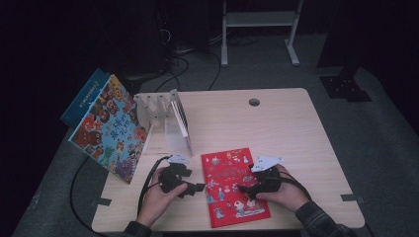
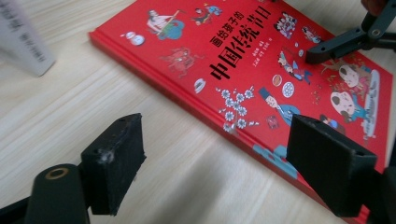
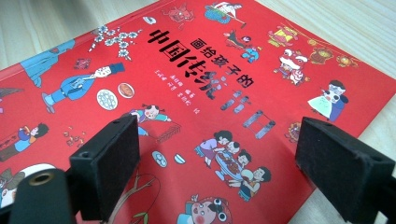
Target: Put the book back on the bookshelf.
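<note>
The red book (image 1: 233, 186) lies flat on the table (image 1: 276, 123), cover up, between your two grippers. Your left hand (image 1: 157, 197) rests low on the table with its forearm coming in from the near edge, and your left gripper (image 1: 196, 187) points toward the book's left edge, stopping just short of it. In the left gripper view its jaws stand spread with nothing between them: one sits over bare wood, the other over the book's near corner (image 2: 261, 84), and no pad presses on the cover. Further right, your right hand (image 1: 279, 190) wraps its gripper from the book's right side, sleeve at the near edge. Your right gripper (image 1: 243, 188) reaches in over the cover, pointing left. In the right gripper view its jaws are also spread wide above the printed cover (image 3: 196, 93), clamping nothing.
</note>
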Tool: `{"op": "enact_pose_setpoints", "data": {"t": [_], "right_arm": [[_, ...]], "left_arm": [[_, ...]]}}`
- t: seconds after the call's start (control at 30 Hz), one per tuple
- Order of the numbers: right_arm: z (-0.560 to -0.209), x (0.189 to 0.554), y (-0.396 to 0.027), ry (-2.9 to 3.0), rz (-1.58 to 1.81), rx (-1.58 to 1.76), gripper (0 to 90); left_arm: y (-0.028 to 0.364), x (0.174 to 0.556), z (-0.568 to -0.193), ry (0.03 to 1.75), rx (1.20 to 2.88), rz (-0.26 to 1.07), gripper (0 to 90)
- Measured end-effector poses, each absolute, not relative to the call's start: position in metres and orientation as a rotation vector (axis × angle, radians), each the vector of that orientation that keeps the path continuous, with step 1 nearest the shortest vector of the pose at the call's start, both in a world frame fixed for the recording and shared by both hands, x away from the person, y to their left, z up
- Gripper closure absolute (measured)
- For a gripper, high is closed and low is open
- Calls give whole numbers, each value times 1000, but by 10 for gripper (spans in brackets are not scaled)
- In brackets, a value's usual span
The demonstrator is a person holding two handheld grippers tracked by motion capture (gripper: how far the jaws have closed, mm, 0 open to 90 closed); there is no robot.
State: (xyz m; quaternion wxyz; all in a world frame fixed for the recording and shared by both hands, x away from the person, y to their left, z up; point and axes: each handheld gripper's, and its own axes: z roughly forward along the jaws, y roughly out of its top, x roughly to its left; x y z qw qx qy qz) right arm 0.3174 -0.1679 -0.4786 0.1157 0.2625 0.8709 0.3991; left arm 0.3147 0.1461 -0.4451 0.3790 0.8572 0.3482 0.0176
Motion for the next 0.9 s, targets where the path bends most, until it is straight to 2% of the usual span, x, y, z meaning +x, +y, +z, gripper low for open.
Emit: {"op": "enact_pose_setpoints", "data": {"t": [0.33,0.43,0.5,0.57,0.6,0.67,0.8,0.9], "right_arm": [[-479,317,-168,2549,1172,767,126],[-479,317,-168,2548,1171,767,130],[-478,317,-169,2551,1167,768,172],[-474,318,-172,2565,1155,773,293],[-472,318,-175,2574,1155,807,317],[-469,320,-179,2582,1169,839,338],[-466,323,-189,2582,1191,941,382],[-464,326,-196,2598,1183,993,412]], "left_arm": [[135,313,-465,744,2314,199,179],[132,312,-469,720,2334,211,179],[134,312,-471,717,2321,219,162],[136,313,-474,708,2308,219,151],[137,314,-476,693,2310,242,115],[139,313,-479,657,2319,281,83],[141,314,-484,621,2291,279,12],[141,314,-485,599,2295,272,0]]}}
